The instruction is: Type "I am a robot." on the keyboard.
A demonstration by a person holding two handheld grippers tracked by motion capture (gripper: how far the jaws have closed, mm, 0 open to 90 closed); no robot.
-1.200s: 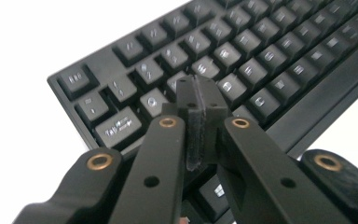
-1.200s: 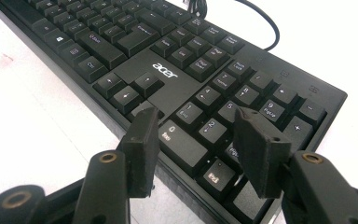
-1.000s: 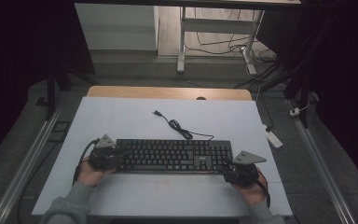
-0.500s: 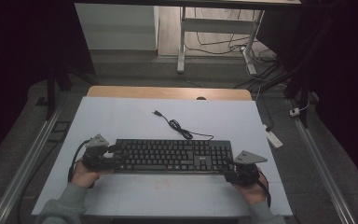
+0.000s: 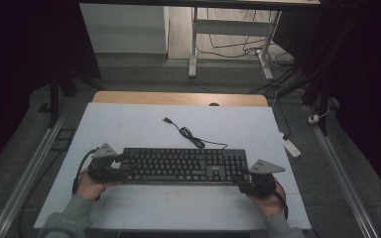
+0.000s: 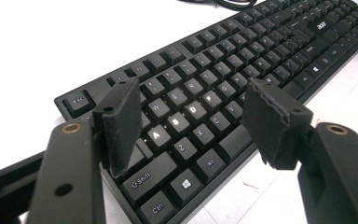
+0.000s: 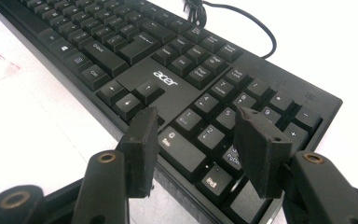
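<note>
Here, we set down what we see, line by line.
Keyboard: we see the black keyboard [image 5: 181, 165] lying flat on the white desk [image 5: 129, 124], near the front edge, its long side running left to right.
Cable: we see the keyboard's cable [image 5: 188, 134] curling back from its rear edge across the desk and ending in a loose plug.
Left claw: our left claw [image 5: 120, 165] sits at the keyboard's left end; its jaws have just been opening and now stand wide apart.
Left claw, close up: in the left gripper view the pads [image 6: 121, 126] hang over the keys at the keyboard's left end, gripping nothing.
Right claw: our right claw [image 5: 243, 178] is at the keyboard's right front corner, jaws well apart.
Right claw, close up: in the right gripper view the pads [image 7: 261, 149] straddle the front edge by the number keys; we cannot tell whether they touch it.
</note>
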